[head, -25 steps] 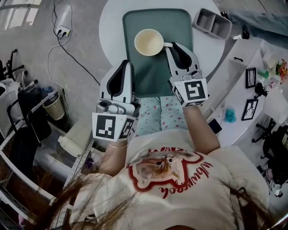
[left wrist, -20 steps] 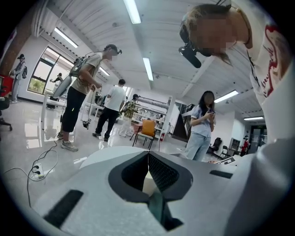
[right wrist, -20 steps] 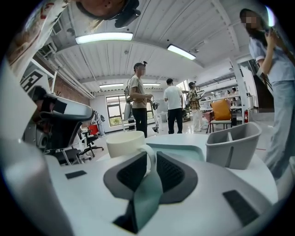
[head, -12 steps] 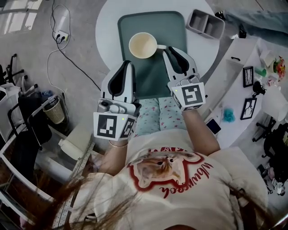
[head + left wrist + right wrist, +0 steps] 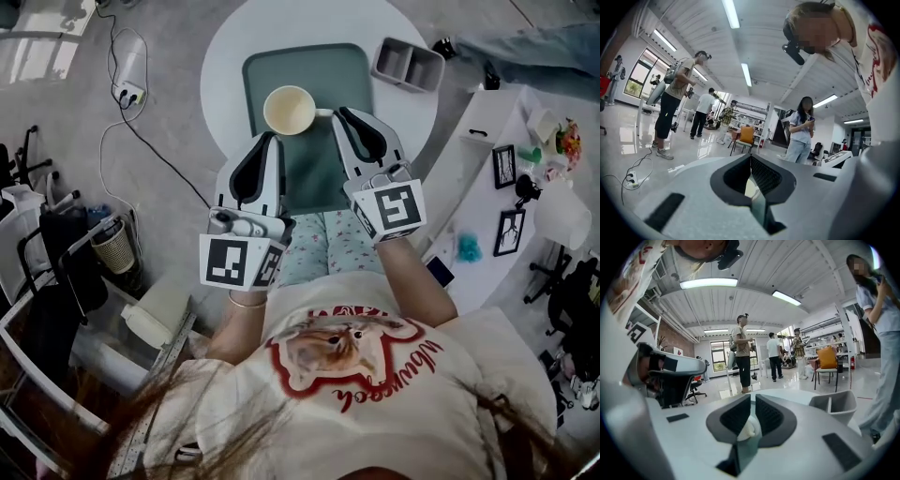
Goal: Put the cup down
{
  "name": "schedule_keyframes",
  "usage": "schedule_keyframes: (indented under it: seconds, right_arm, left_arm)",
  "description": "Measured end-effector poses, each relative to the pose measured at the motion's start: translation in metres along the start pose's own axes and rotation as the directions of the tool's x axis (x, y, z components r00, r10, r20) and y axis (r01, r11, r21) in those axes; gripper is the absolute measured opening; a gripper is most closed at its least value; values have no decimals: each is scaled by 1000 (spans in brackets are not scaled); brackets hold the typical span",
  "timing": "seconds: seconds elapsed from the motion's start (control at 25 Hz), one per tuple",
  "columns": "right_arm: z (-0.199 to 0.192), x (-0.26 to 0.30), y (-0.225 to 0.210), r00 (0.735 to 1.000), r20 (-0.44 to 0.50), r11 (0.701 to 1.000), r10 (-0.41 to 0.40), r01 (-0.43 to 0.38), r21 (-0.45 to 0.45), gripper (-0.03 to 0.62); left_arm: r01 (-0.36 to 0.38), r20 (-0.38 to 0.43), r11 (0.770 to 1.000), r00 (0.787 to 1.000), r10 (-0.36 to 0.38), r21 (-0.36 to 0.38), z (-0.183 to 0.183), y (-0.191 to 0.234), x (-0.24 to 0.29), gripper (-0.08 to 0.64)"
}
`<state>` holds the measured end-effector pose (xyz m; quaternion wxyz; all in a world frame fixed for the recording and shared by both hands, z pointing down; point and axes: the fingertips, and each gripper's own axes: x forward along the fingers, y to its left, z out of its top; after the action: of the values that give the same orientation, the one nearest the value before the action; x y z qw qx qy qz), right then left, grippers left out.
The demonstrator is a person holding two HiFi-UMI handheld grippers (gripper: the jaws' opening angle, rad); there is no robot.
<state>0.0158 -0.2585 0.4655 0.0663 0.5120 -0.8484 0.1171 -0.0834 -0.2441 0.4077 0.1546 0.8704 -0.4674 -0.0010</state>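
A cream cup (image 5: 289,110) stands upright on the dark green tray (image 5: 319,173), toward its far left, with the handle pointing right. My right gripper (image 5: 337,113) reaches in from the right, its jaws a narrow gap apart and shut on that handle. The right gripper view shows the gripper (image 5: 753,400) with the cream cup (image 5: 749,428) wedged between the pads. I cannot tell whether the cup's base touches the tray. My left gripper (image 5: 269,140) is shut and empty at the tray's left edge, just below the cup. In its own view the left gripper (image 5: 750,158) has its tips together.
The tray lies on a round white table (image 5: 225,56). A grey two-compartment bin (image 5: 408,64) sits at the table's far right, the same bin (image 5: 833,404) showing in the right gripper view. A white desk (image 5: 483,159) with small items stands to the right. People stand around the room.
The head camera has shifted, so table and tray sit lower and further left. Cup and right gripper keep the same relation, at about the same spot on the tray. The left gripper stays shut.
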Motion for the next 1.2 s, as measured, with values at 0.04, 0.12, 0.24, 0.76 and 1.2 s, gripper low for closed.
schedule_keyframes:
  seconds: [0.04,0.12,0.24,0.76,1.2]
  right_arm:
    - [8,-1,3,1000,11,1000,10,-9,-9,46]
    - [27,-2,7,999,37,999,28,-27,-26,46]
    - [58,-3,13,995,82,998,53,-49,-50,46]
    - [155,-6,37,973,178,984,146,-124,-129,34]
    - [204,-19,51,948,239,971,210,-175,-161,28]
  left_arm:
    - [1,5,1000,1000,-1,3,3,-1,-1,14]
    - [2,15,1000,1000,-2,10,9,-3,-2,14]
    - [3,31,1000,1000,-3,16,19,-8,-5,14]
    - [4,125,998,992,-12,60,78,-18,-10,14]
    - [42,170,994,984,-59,103,120,-40,-14,14]
